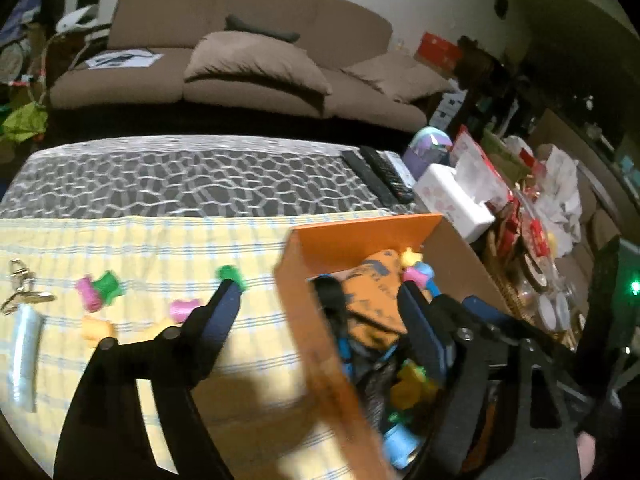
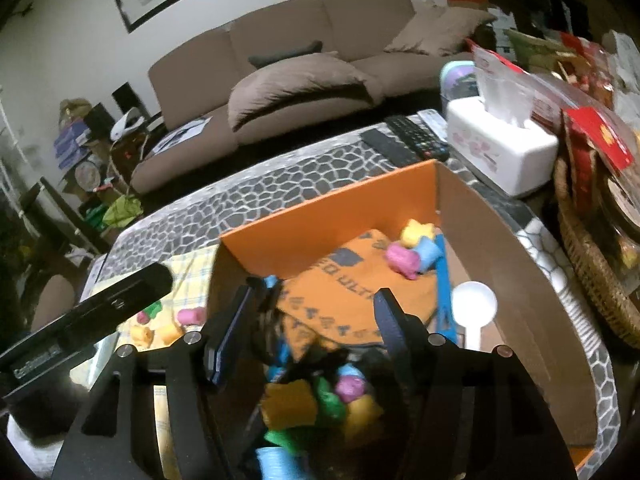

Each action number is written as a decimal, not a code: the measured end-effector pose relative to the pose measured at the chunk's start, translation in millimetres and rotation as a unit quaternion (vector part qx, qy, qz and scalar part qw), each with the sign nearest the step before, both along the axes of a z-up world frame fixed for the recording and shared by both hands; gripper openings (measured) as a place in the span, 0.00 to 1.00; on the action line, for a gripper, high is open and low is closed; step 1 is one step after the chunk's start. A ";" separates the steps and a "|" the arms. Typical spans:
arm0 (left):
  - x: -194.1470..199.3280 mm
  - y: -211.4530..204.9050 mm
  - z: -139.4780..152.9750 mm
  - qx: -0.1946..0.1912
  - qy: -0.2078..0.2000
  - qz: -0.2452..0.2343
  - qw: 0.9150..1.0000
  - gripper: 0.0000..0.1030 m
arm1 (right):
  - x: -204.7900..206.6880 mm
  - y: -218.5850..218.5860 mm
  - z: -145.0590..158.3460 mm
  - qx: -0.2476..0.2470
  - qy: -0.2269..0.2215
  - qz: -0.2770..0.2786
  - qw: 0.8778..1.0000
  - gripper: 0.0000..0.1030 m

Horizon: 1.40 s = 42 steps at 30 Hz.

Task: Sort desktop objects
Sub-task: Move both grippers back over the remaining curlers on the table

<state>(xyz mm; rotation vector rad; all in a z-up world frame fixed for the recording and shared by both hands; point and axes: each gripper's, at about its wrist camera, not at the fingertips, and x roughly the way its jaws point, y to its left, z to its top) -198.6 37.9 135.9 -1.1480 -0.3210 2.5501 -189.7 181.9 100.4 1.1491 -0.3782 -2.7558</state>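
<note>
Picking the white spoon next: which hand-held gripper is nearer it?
Right. The right hand-held gripper is over the box beside the white spoon; the left hand-held gripper straddles the far wall.

Toys point(image 2: 320, 404) under right claw point(image 2: 312, 300) blurred, silver packet point(image 1: 24, 356) indistinct, basket point(image 2: 592, 272) cut off

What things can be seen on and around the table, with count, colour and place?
box: one, orange, on table
cloth: one, orange, inside box
scoop: one, white, inside box
small toys in box: several, pink, yellow, blue, green
small toys on checked cloth: several, pink, green, yellow, left of box
keys: one bunch, metal, far left
remote controls: at least two, black, behind box
tissue box: one, white, right
sofa: one, brown, behind table
left hand-held gripper: black, open, straddling box wall
right hand-held gripper: black, open, above box
</note>
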 end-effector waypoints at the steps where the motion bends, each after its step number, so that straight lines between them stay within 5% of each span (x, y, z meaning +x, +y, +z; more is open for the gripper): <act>1: 3.7 -11.4 -0.1 -0.003 -0.001 0.008 1.000 0.87 | 0.2 -3.8 -0.4 0.001 0.000 0.004 1.000 0.65; 4: 13.0 -40.4 -2.0 -0.010 -0.006 0.027 1.000 1.00 | -0.7 -18.0 -1.2 0.004 -0.001 0.019 1.000 0.70; 12: 35.4 -108.0 -12.7 -0.018 -0.016 0.073 0.997 1.00 | 0.5 -64.3 -0.4 0.015 0.003 0.067 0.998 0.90; 24: 45.9 -166.0 -42.2 -0.013 -0.038 0.130 0.991 1.00 | -1.7 -129.4 -10.0 0.035 -0.007 0.116 0.993 0.91; 29: 41.5 -182.1 -59.1 -0.021 -0.053 0.135 0.989 1.00 | -4.5 -150.4 -17.0 0.041 -0.010 0.125 0.991 0.99; 42: 19.8 -205.6 -91.3 -0.047 -0.075 0.145 0.985 1.00 | -14.4 -194.3 -43.7 0.077 -0.021 0.140 0.987 0.99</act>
